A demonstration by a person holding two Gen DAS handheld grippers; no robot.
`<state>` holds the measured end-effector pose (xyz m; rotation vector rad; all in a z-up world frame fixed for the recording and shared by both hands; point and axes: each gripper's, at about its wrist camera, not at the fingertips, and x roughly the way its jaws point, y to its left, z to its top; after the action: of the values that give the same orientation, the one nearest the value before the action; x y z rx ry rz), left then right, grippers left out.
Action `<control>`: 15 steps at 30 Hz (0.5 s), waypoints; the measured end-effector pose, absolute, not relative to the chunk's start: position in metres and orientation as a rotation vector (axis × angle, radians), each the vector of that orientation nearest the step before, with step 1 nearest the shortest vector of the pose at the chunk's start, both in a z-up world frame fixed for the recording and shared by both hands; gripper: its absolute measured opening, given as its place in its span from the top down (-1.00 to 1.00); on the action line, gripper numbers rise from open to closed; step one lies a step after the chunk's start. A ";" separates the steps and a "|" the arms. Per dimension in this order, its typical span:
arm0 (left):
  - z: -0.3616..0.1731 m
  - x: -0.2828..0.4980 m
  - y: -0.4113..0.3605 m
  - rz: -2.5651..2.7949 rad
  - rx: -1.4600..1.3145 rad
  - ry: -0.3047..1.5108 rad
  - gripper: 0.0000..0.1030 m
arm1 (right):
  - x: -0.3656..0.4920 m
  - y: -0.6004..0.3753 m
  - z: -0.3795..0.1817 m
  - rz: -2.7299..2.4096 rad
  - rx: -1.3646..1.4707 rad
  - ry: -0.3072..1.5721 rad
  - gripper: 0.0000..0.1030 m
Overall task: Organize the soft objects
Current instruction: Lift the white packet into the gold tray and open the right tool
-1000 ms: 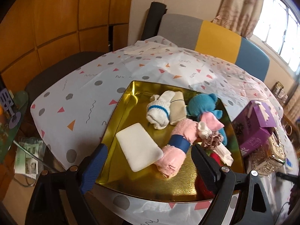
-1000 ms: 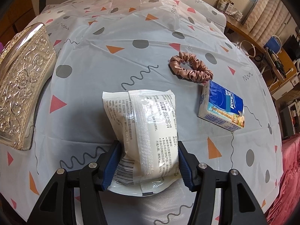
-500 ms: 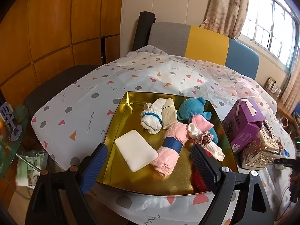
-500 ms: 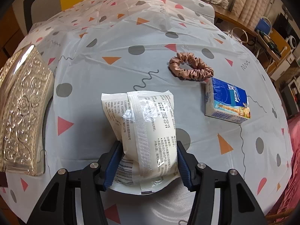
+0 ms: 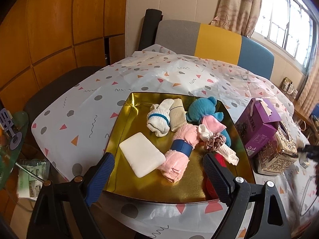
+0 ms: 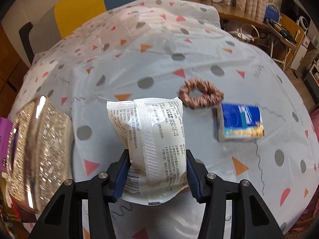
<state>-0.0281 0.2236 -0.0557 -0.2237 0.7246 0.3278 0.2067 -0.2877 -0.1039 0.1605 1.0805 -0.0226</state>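
Up off the patterned worktop (image 6: 199, 59) comes the white crinkly plastic pack (image 6: 153, 145), right tongs (image 6: 156, 174) closing and pinching its lower sides for carrying, while left tongs (image 5: 158, 176) hang spread over the gold tray (image 5: 127, 119) where soft things collect.

One gold tray (image 5: 123, 131); one white packet (image 6: 153, 137); two scrunchies (image 6: 200, 95) (image 5: 214, 142); one tissue pack (image 6: 240, 122); one blue plush (image 5: 199, 108).

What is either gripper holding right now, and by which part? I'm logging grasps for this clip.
The right gripper has the white plastic packet between its pads by the long side edges near its lower end, jaws closing. The left gripper holds nothing.
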 end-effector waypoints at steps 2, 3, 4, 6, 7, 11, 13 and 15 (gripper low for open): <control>-0.056 -0.028 0.223 0.329 -0.223 0.725 -0.77 | 0.213 -0.278 -0.087 -0.005 0.149 1.050 -0.02; -0.056 -0.029 0.224 0.330 -0.223 0.726 -0.77 | 0.215 -0.272 -0.078 0.006 0.144 1.031 -0.02; -0.056 -0.029 0.224 0.331 -0.223 0.727 -0.77 | 0.217 -0.265 -0.066 0.022 0.140 1.004 -0.02; -0.057 -0.029 0.224 0.332 -0.225 0.727 -0.77 | 0.220 -0.249 -0.041 0.060 0.126 0.953 -0.02; -0.057 -0.029 0.225 0.333 -0.226 0.728 -0.77 | 0.220 -0.239 -0.027 0.086 0.110 0.922 -0.02; -0.057 -0.030 0.229 0.342 -0.235 0.728 -0.77 | 0.215 -0.187 0.020 0.208 0.040 0.817 -0.02; -0.058 -0.030 0.231 0.347 -0.237 0.727 -0.77 | 0.207 -0.153 0.039 0.298 0.000 0.773 -0.02; -0.057 -0.032 0.233 0.353 -0.240 0.726 -0.77 | 0.197 -0.117 0.051 0.382 -0.051 0.746 -0.02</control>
<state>-0.0318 0.2326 -0.0575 -0.2402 0.7259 0.3529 0.1966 -0.1167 0.0505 -0.0511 0.7457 0.3817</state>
